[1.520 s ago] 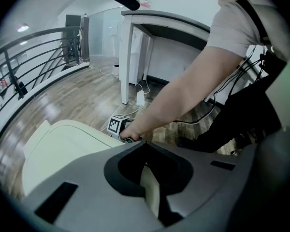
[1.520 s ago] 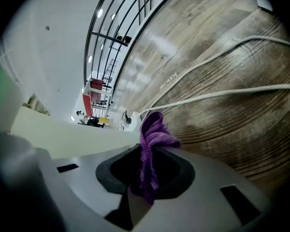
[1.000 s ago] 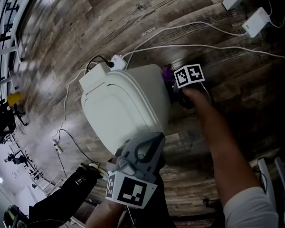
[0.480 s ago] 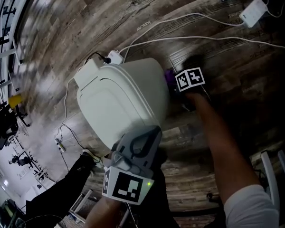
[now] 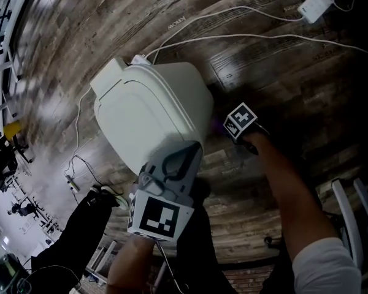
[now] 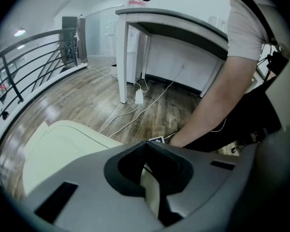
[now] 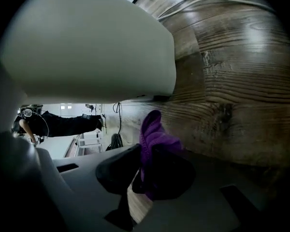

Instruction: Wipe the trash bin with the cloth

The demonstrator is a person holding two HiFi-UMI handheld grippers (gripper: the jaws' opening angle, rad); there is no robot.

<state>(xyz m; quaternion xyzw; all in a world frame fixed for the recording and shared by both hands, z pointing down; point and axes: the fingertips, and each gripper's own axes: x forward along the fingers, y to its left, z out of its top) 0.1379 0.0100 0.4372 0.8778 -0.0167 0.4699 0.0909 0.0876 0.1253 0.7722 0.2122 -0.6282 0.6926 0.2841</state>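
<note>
A white trash bin (image 5: 147, 118) stands tilted on the wood floor, its pale lid (image 6: 58, 146) at the left of the left gripper view. My left gripper (image 5: 189, 154) reaches up from below and its jaws (image 6: 147, 153) are closed on a cream strip of the bin's near edge. My right gripper (image 5: 226, 126) sits low against the bin's right side, shut on a bunched purple cloth (image 7: 153, 138). In the right gripper view the bin's rounded body (image 7: 92, 42) looms just above the cloth. The cloth is almost hidden in the head view.
White cables (image 5: 251, 37) run across the floor behind the bin to a white adapter (image 5: 316, 5) and a plug (image 5: 138, 59). A white table (image 6: 174, 25) and a metal railing (image 6: 24, 66) stand further off. Pale chair legs (image 5: 349, 213) are at the right.
My right gripper has slid with the cloth down along the bin's right side, toward me. The bin has shifted up and left in the head view, with the left gripper still on it.
</note>
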